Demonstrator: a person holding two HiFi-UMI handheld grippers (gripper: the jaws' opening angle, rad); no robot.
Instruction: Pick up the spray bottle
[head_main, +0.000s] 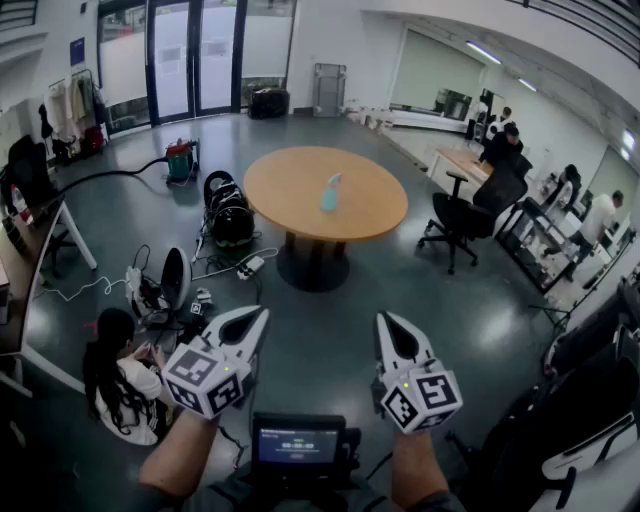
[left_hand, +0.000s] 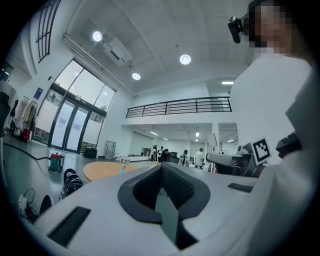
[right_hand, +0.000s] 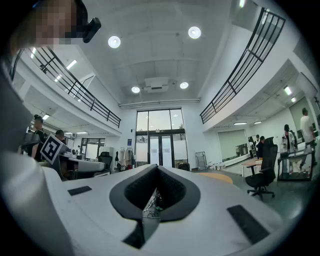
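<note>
Left claw (head_main: 260, 313) and right claw (head_main: 385, 320) closed, spray bottle (head_main: 330, 193) small, indistinct

Ahead of you a round table (head_main: 290, 190) stands on the grey floor (head_main: 330, 340), with a black office chair (head_main: 458, 218) well to its right. Left of it lie black gear (head_main: 230, 215), a red vacuum (head_main: 181, 160) and a power strip (head_main: 250, 266). A person (head_main: 120, 380) sits on the floor at your left. A small screen (head_main: 297, 445) glows just below you.
</note>
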